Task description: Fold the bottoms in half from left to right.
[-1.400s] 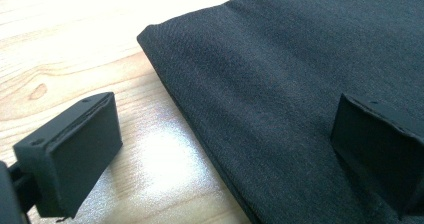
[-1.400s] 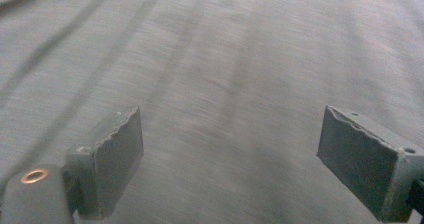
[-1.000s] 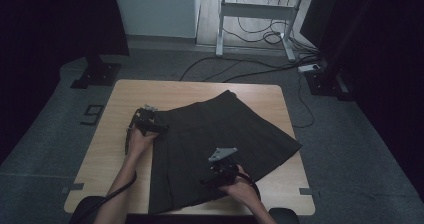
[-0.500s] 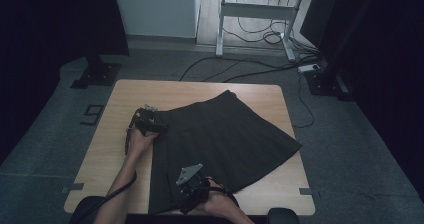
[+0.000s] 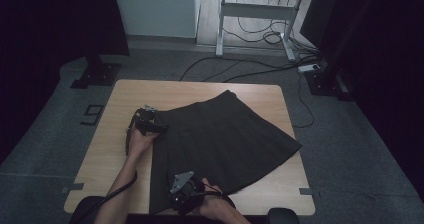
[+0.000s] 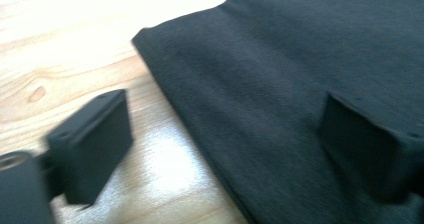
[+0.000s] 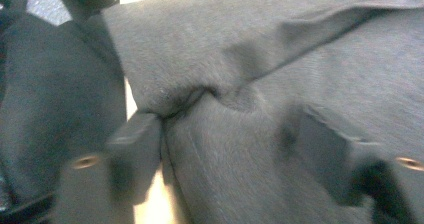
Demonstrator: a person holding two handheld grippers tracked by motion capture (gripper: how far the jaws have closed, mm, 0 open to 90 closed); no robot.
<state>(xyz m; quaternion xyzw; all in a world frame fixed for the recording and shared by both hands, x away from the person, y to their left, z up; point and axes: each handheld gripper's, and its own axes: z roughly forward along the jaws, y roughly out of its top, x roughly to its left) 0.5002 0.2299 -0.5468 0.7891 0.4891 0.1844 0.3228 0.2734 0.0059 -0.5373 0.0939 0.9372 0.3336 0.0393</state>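
Note:
A black pleated skirt lies spread flat on the wooden table. My left gripper rests at the waistband's left corner. In the left gripper view the left gripper is open, one jaw over bare wood and the other over the skirt, whose edge lies between them; the jaws have just been closing a little. My right gripper is at the hem's near left corner. In the right gripper view the right gripper straddles a bunched fold of skirt, and its jaws have just been closing on it.
The table's near edge runs just below the right hand. Behind the table stand a white desk frame, loose cables on the grey floor, a power strip and a black stand base.
The right hand slid left along the near hem from mid-skirt to the near left corner. The left hand kept still at the waistband.

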